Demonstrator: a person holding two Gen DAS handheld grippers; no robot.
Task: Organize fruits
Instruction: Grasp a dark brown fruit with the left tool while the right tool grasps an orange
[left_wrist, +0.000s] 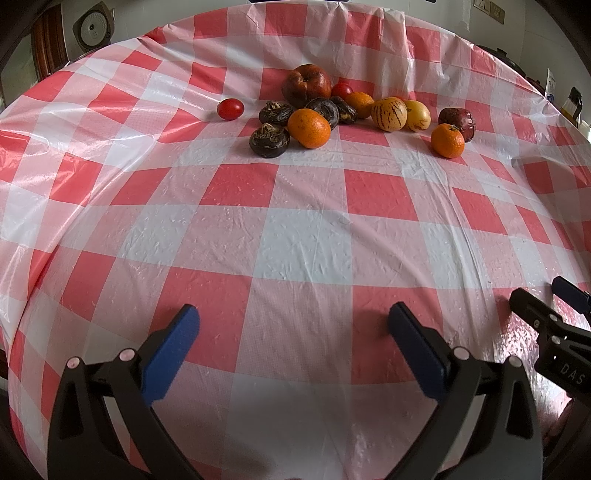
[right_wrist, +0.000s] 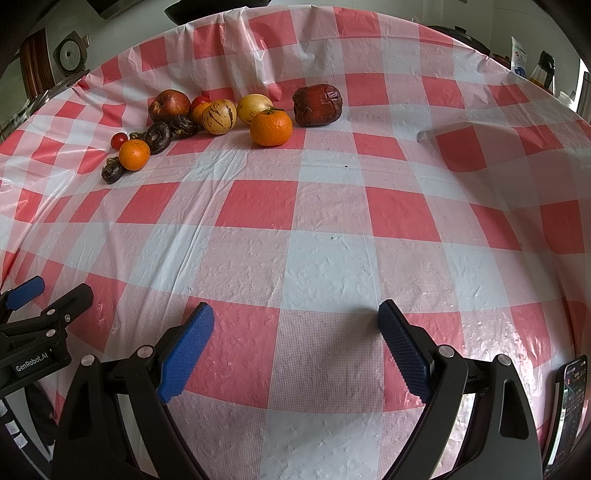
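Both grippers hang low over the near part of the table, over the red-and-white checked cloth (left_wrist: 306, 254), and neither has hold of anything. The left gripper (left_wrist: 293, 325) has its jaws spread wide, blue pads (left_wrist: 170, 354) apart with bare cloth between them; the right gripper (right_wrist: 295, 325) is spread just as wide and just as empty. The two sit side by side, each showing at the edge of the other's view. The fruit lies in a loose heap well away, toward the far side of the table. At the back is a big dark red apple (left_wrist: 306, 84), with a small tomato (left_wrist: 230, 109) off to its left, apart from the rest. In front are dark, wrinkled round fruits (left_wrist: 269, 140), one touching an orange (left_wrist: 309, 128). To the right lie a striped yellow melon (left_wrist: 388, 114) and a plain yellow fruit (left_wrist: 419, 116) pressed together. Further right a second orange (left_wrist: 447, 140) sits just beside a shrivelled dark red fruit (left_wrist: 458, 122). A phone (right_wrist: 570, 398) lies at the near right edge.
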